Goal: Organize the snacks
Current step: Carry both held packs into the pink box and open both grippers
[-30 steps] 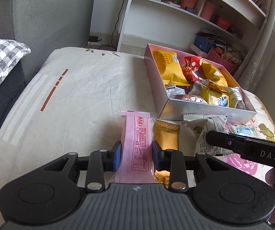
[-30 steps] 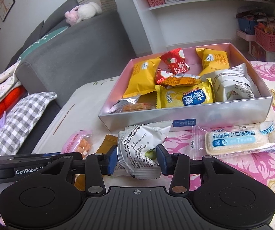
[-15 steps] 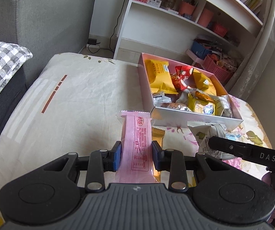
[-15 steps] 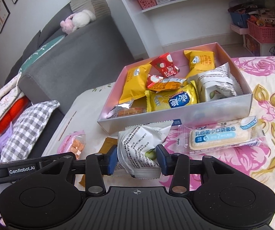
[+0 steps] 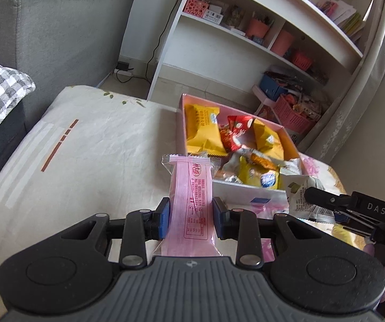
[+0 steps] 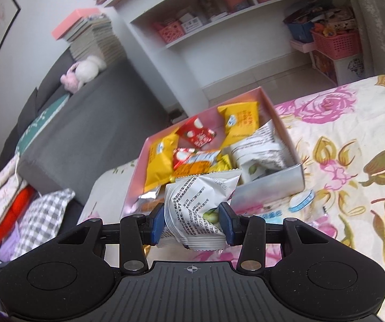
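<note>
in the left wrist view, the left gripper (image 5: 191,218) pinched a long pink snack packet (image 5: 191,201) by its sides, held above the pale cloth (image 5: 90,155), near the open pink box (image 5: 246,191) of snacks

in the right wrist view, the right gripper (image 6: 192,222) clamped a crumpled white snack packet (image 6: 199,204) in front of the box (image 6: 278,182), over the flowered cloth (image 6: 353,166)

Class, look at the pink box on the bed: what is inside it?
The pink box holds yellow packets, red packets and a white packet, piled loosely. The box floor beneath them is mostly covered, so anything lying underneath cannot be seen.
</note>
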